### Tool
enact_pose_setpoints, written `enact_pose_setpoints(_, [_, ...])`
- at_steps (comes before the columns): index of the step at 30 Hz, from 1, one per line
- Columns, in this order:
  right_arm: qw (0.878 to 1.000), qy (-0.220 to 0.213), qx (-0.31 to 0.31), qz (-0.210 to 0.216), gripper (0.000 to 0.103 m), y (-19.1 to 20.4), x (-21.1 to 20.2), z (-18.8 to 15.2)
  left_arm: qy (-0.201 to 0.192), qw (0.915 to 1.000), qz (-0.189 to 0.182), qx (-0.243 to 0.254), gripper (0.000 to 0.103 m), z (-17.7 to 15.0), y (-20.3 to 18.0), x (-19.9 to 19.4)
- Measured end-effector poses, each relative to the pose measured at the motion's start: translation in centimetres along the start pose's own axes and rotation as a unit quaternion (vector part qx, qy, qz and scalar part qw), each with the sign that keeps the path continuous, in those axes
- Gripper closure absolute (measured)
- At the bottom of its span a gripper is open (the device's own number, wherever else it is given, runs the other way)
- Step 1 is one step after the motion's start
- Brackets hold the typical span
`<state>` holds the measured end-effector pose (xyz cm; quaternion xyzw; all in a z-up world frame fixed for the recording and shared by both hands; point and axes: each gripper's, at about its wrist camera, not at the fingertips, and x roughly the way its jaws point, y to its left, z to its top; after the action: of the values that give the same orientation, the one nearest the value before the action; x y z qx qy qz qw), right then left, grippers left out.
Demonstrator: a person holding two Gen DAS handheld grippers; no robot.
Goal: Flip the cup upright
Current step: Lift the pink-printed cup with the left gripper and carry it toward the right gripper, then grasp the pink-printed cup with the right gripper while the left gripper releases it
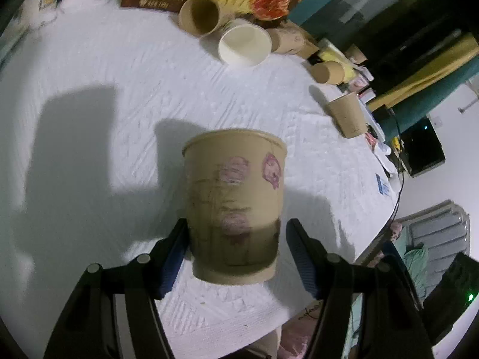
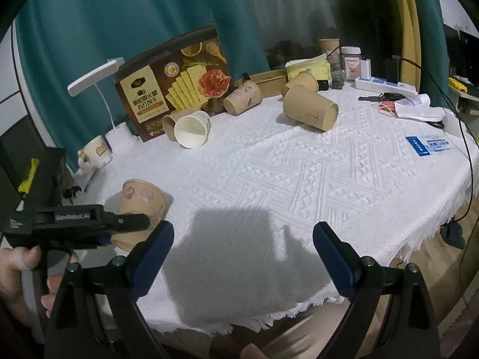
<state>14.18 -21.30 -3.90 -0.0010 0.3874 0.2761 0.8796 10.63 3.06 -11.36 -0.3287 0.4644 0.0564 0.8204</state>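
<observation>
A tan paper cup with pink flower prints (image 1: 235,191) stands upright on the white tablecloth (image 1: 119,68), rim up. It sits between the fingers of my left gripper (image 1: 236,224). The left pad lies against the cup's wall, while a narrow gap shows at the right pad, so the jaws are open around it. In the right wrist view the same cup (image 2: 140,200) is at the left, with the left gripper (image 2: 131,223) reaching in from a person's hand (image 2: 18,266). My right gripper (image 2: 242,239) hangs open over the table's near edge, with nothing between its fingers.
Several other paper cups lie on their sides toward the back: a white one (image 2: 193,131), a floral one (image 2: 242,97), plain brown ones (image 2: 310,109). A cracker box (image 2: 176,86), a desk lamp (image 2: 92,79) and a mug (image 2: 95,152) line the back left. Clutter and cables crowd the right edge.
</observation>
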Motion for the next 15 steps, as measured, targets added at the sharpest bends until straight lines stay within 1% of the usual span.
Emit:
enact_pose_setpoints(1, [1.0, 0.005, -0.003, -0.003, 0.01, 0.0, 0.2, 0.3, -0.006, 0.9999, 0.0, 0.008, 0.028, 0.0, -0.3, -0.4])
enact_pose_setpoints(4, [1.0, 0.017, -0.016, -0.005, 0.01, 0.4, 0.9, 1.5, -0.042, 0.998, 0.0, 0.047, 0.023, 0.0, -1.0, -2.7])
enact_pose_setpoints(6, [0.999, 0.031, -0.025, 0.018, 0.01, 1.1, 1.7, 2.5, -0.073, 0.9944, 0.013, 0.076, 0.021, -0.2, -0.9, -4.5])
enact_pose_setpoints(7, [0.998, 0.048, -0.024, 0.044, 0.01, 1.5, 2.4, 2.9, -0.085, 0.9928, 0.02, 0.083, 0.021, -0.2, -0.6, -5.2])
enact_pose_setpoints(9, [0.992, 0.079, -0.012, 0.093, 0.01, 2.3, 4.0, 3.5, -0.107, 0.9896, 0.039, 0.087, 0.021, -0.3, 0.5, -6.5])
enact_pose_setpoints(11, [0.986, 0.11, -0.015, 0.121, 0.01, 3.6, 6.0, 4.2, -0.12, 0.9878, 0.051, 0.084, 0.021, -0.2, 2.1, -7.4])
enact_pose_setpoints(14, [0.982, 0.144, -0.021, 0.117, 0.01, 4.9, 8.5, 5.0, -0.131, 0.9863, 0.062, 0.078, 0.021, 0.0, 3.8, -8.1])
enact_pose_setpoints(15, [0.979, 0.162, -0.02, 0.123, 0.01, 5.3, 9.6, 5.3, -0.133, 0.9861, 0.064, 0.076, 0.021, 0.1, 4.6, -8.3])
